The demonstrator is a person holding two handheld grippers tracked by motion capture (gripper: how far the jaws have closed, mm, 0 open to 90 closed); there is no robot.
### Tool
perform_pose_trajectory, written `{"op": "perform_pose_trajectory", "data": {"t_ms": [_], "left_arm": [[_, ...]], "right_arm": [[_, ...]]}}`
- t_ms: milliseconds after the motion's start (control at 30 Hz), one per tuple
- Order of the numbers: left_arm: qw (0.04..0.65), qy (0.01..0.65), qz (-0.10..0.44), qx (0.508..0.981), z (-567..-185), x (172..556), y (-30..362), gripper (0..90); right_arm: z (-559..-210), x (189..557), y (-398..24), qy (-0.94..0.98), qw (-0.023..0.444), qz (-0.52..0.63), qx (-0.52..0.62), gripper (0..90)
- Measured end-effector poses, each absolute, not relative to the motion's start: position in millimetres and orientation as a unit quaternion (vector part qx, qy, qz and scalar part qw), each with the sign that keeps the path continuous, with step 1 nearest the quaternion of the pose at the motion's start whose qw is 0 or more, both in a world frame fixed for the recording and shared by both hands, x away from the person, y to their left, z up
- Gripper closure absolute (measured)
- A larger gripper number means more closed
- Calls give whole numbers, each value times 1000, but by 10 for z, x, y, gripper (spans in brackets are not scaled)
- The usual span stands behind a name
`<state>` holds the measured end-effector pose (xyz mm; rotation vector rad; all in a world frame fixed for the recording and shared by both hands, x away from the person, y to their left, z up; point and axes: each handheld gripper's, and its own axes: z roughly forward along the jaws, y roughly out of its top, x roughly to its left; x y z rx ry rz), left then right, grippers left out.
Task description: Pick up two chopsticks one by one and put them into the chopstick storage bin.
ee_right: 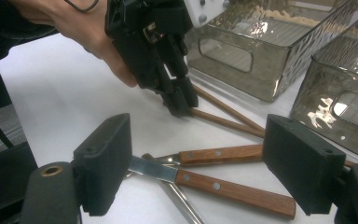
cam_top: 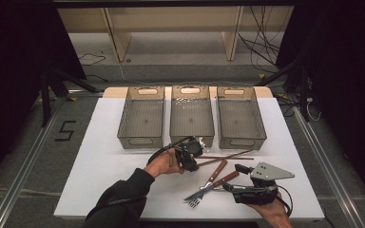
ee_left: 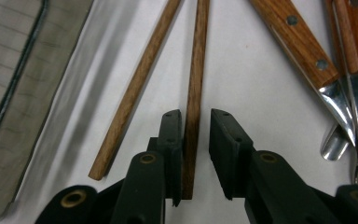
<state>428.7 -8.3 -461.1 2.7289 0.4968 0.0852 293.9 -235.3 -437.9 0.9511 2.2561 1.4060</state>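
Reaching in from the lower left of the high view, the person's left hand (cam_top: 164, 163) tilts the left gripper (cam_top: 193, 159) down so its tips meet the white tabletop (cam_top: 109, 161) just in front of the middle bin (cam_top: 191, 115). Its jaws straddle the near end of one chopstick (ee_left: 193, 107): one pad lies against the wood, the other stands a little off, so nothing is clamped yet. A second chopstick (ee_left: 137, 88) angles away beside it, its end free. To the other side the wooden-handled knife (ee_right: 223, 186) and fork (ee_right: 214, 155) lie crossed, near but not touching. The right gripper (cam_top: 247, 179) rests low by the tabletop's near edge, jaws wide apart and empty, with the cutlery ahead of them. Bare tabletop lies open to the left of the left hand.
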Motion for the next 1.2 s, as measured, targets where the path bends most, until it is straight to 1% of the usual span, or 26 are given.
{"op": "perform_pose_trajectory", "data": {"t_ms": [333,500,767,933,1000,1200], "left_arm": [[163,156,25,974,-4598,4297,-132,817],[159,146,30,976,-4592,4287,-145,828],[169,137,35,975,-4574,4256,-96,835],[189,130,39,973,-4492,4209,-48,836],[188,123,43,973,-4460,4199,-38,835],[204,128,43,970,-4339,4143,58,835]], "right_arm": [[-4390,2941,-2341,792,155,489,332,249],[-4385,2941,-2340,791,154,490,332,249],[-4387,2945,-2351,791,155,489,334,250],[-4393,2953,-2351,790,154,489,335,251],[-4389,2954,-2353,790,155,489,336,251],[-4366,2922,-2332,789,158,496,326,250]]}}
